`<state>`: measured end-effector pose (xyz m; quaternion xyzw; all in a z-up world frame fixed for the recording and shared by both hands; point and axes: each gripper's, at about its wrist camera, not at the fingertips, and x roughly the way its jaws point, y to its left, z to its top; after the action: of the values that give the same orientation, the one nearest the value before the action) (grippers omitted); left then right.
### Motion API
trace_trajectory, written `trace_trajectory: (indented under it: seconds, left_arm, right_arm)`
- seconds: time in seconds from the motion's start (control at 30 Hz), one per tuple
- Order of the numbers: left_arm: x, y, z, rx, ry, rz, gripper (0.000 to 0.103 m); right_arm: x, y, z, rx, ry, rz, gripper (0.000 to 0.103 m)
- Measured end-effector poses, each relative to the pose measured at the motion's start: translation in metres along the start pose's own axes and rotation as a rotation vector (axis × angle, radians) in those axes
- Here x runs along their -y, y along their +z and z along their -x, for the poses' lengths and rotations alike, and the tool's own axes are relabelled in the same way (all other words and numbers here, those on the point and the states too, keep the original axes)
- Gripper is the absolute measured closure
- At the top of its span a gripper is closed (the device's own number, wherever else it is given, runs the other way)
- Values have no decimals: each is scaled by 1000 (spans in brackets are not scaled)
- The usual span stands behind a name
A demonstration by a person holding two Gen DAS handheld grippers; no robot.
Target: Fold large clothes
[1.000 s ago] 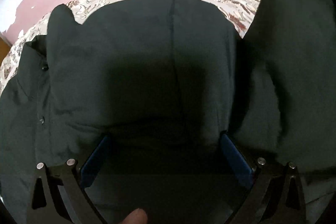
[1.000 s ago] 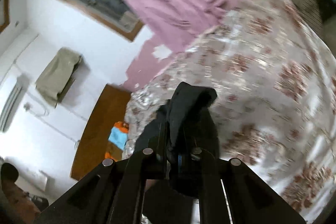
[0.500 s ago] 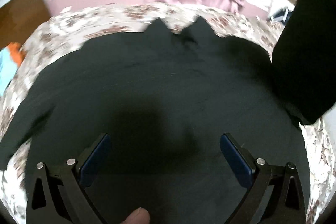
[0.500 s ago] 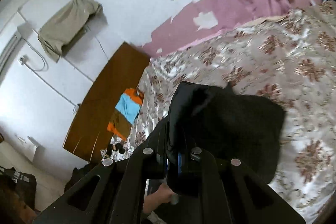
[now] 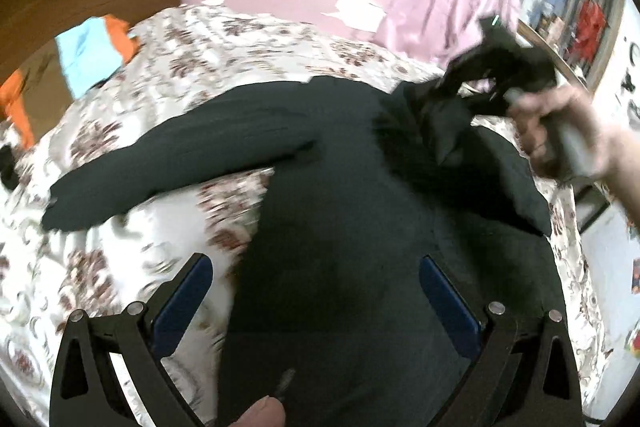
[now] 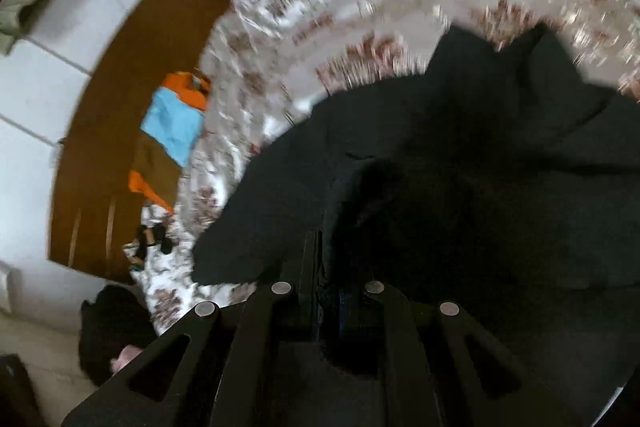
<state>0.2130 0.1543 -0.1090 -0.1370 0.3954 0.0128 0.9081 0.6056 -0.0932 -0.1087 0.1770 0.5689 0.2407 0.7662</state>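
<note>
Garment [image 5: 360, 227]: large, black, spread across floral bed [image 5: 120, 227], one sleeve [image 5: 180, 151] trailing left. Risk: pinched fold could slip out or bunch, dragged off-line by the lift. Right gripper [image 6: 326, 291]: pressed together on a garment fold, raised. Left gripper [image 5: 316, 291]: spread wide above the cloth, holding nothing.

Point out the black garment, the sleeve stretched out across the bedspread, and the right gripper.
black garment [image 5: 360, 227], left wrist view, middle of the body panel.
sleeve [image 5: 180, 155], left wrist view, mid-length of the sleeve.
right gripper [image 6: 328, 267], right wrist view, between fingertips clamped on fabric.
</note>
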Motion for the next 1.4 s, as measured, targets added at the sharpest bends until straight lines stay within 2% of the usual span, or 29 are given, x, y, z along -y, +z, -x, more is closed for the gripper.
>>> trace_trajectory:
  seconds: [0.07, 0.13, 0.17, 0.2, 0.23, 0.27, 0.3, 0.37, 0.43, 0.47, 0.53, 0.57, 0.63, 0.7, 0.8, 0.87, 1.03, 1.1, 1.13, 1.2, 1.3, 1.4]
  left_arm:
    - [-18, -7, 11, 34, 22, 34, 0]
    - [-29, -15, 19, 52, 35, 51, 0]
    - [-34, -16, 21, 59, 36, 61, 0]
    - [-39, -19, 23, 63, 36, 68, 0]
    - [-43, -21, 24, 65, 32, 75, 0]
    - [-47, -24, 26, 66, 24, 82, 0]
    - [-49, -27, 26, 64, 25, 90, 0]
    - [-53, -32, 25, 59, 24, 96, 0]
    - [-54, -39, 25, 51, 28, 96, 0]
    - [-54, -42, 24, 45, 29, 96, 0]
    - [-53, -49, 23, 30, 32, 99, 0]
    - [-52, -52, 23, 24, 31, 101, 0]
    - [-51, -59, 21, 7, 31, 106, 0]
    - [-53, -65, 17, -15, 36, 114, 0]
    - [-59, -73, 15, -39, 58, 128, 0]
    - [-63, -76, 15, -48, 74, 139, 0]
    - [-79, -84, 17, -69, 114, 172, 0]
    - [-83, -85, 17, -74, 121, 180, 0]
    - [-83, -84, 18, -72, 121, 180, 0]
    - [-84, -84, 21, -63, 125, 176, 0]
    - [-90, -83, 22, -57, 120, 186, 0]
    - [-107, -79, 19, -44, 121, 215, 0]
  right_arm:
    - [-6, -4, -34, -9, -27, -16, 96]
    - [-10, -6, -54, -9, -28, -29, 90]
    - [-12, -11, -66, -26, -4, -48, 76]
    - [-14, -12, -76, -44, 37, -61, 53]
    - [-17, -19, -83, -76, 167, -79, 42]
    - [-19, -22, -84, -82, 226, -79, 30]
    - [-23, -29, -79, -64, 293, -68, 29]
    - [-25, -37, -62, -20, 350, -29, 29]
    - [-11, -46, -27, 82, 308, 5, 29]
    - [0, -48, -11, 139, 251, 14, 29]
    - [20, -57, 22, 272, 40, 46, 29]
    - [34, -65, 38, 321, -122, 66, 29]
    - [61, -79, 52, 323, -356, 70, 30]
    - [85, -95, 56, 303, -433, 41, 35]
    - [102, -114, 52, 305, -448, 13, 43]
    - [96, -118, 37, 311, -437, 8, 44]
    - [70, -116, 6, 338, -422, 101, 44]
    - [67, -112, -15, 279, -467, 136, 44]
    - [71, -112, -32, 210, -519, 147, 44]
    - [75, -111, -43, 173, -539, 149, 44]
    - [70, -112, -33, 190, -517, 126, 44]
    - [60, -118, -13, 226, -420, 109, 43]
